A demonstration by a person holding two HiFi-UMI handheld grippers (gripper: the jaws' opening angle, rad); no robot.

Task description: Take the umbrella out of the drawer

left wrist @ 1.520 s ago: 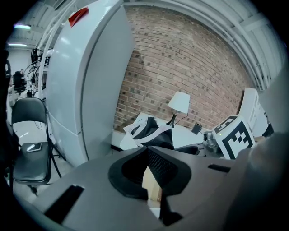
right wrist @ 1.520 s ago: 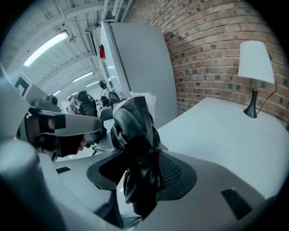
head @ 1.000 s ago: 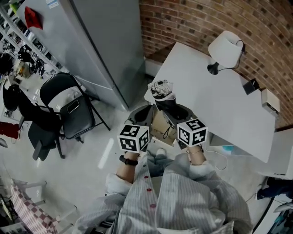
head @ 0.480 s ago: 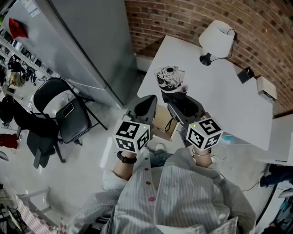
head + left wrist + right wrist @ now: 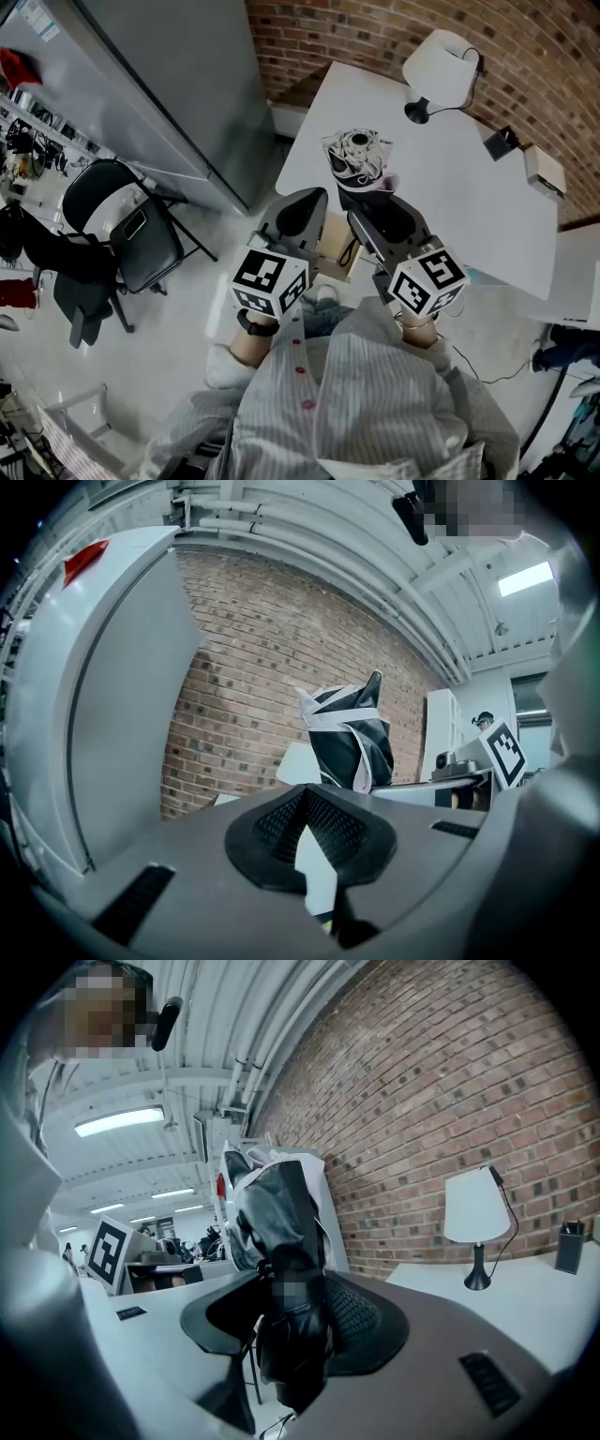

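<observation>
My right gripper [image 5: 286, 1312] clenches the folded umbrella [image 5: 275, 1227], whose length runs out past the tips toward the bench [image 5: 469, 187]. The left gripper [image 5: 305, 803] sits closed and empty just beside.

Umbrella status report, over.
Right gripper clamped on folded umbrella, held upright. Left gripper shut, empty, alongside. Drawer not in view; nothing against umbrella.

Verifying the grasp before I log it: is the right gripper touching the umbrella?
Touching. The right gripper view shows the right gripper with its jaws closed on the folded umbrella, dark fabric pressed between both pads.
</observation>
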